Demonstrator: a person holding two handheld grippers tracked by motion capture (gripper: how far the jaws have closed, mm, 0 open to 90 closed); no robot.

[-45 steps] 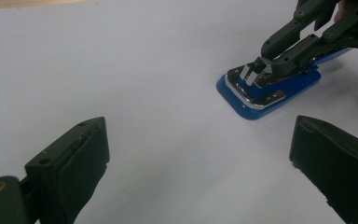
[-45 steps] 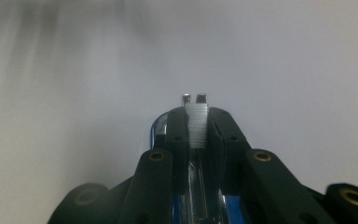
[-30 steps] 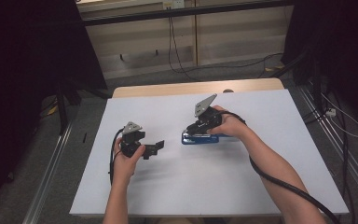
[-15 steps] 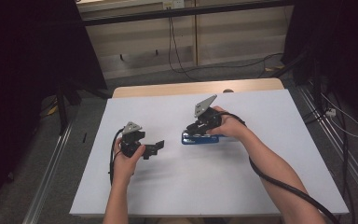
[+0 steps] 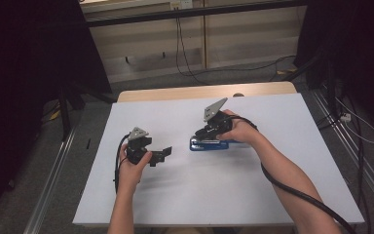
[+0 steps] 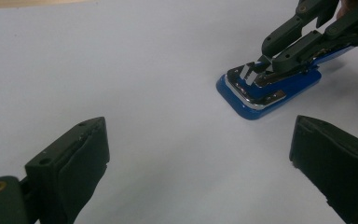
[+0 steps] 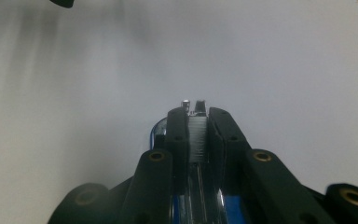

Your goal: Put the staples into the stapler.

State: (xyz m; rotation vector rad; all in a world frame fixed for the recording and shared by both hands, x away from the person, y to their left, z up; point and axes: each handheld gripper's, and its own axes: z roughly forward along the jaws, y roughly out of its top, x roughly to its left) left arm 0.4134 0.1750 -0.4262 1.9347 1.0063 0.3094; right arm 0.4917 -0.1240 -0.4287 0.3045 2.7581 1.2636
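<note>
A blue stapler [image 5: 218,145] with a chrome top arm lies flat near the middle of the white table [image 5: 185,195]. My right gripper [image 5: 205,134] comes at it from the right and is shut on the chrome arm [image 7: 197,133], one black pad on each side. In the left gripper view the stapler [image 6: 279,91] is seen ahead to the right, with the right gripper [image 6: 266,64] clamped over its top. My left gripper [image 5: 163,152] rests low over the table, left of the stapler and pointing toward it. Its jaws [image 6: 200,163] stand wide open with only bare table between them.
A wooden strip [image 5: 199,92] runs along the table's far edge. Metal rails [image 5: 53,185] flank the table on both sides, and cables lie on the floor [image 5: 190,73] behind. The cable [image 5: 297,190] from my right gripper trails along the forearm.
</note>
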